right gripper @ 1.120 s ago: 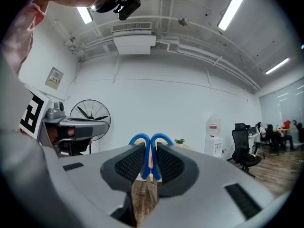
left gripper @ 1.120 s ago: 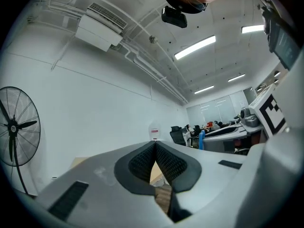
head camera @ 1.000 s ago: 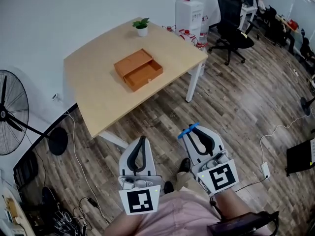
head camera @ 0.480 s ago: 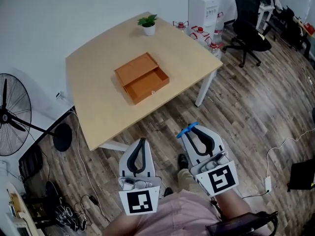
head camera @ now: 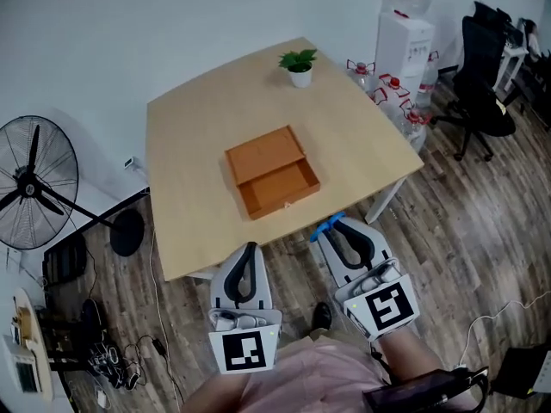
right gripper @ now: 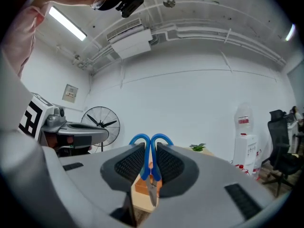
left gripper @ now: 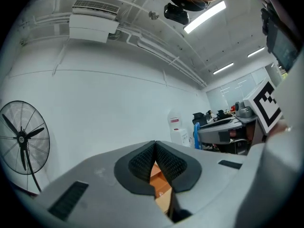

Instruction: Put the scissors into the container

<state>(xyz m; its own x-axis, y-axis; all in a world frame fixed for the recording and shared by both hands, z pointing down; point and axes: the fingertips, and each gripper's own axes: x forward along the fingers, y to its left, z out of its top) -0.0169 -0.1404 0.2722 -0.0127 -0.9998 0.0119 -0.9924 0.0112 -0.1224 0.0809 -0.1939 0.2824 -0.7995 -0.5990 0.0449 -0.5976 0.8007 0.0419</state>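
My right gripper (head camera: pixel 332 227) is shut on a pair of scissors (head camera: pixel 326 228) with blue handles, just short of the table's near edge. In the right gripper view the scissors (right gripper: pixel 151 167) stand clamped between the pads, blue loops up and metal blade down. The container is an orange wooden box (head camera: pixel 272 179) with its drawer pulled open toward me, in the middle of the light wooden table (head camera: pixel 198 222). My left gripper (head camera: pixel 250 248) is shut and holds nothing; a sliver of the orange box (left gripper: pixel 162 194) shows below its closed pads (left gripper: pixel 142 163).
A small potted plant (head camera: pixel 299 65) stands at the table's far edge. A standing fan (head camera: pixel 34 183) and cables are on the floor to the left. A water dispenser (head camera: pixel 403 37) with bottles and a black office chair (head camera: pixel 484 67) are at the right.
The table and box have come nearer and now lie just ahead of both grippers. The grippers keep their pose; the scissors stay clamped in the right one.
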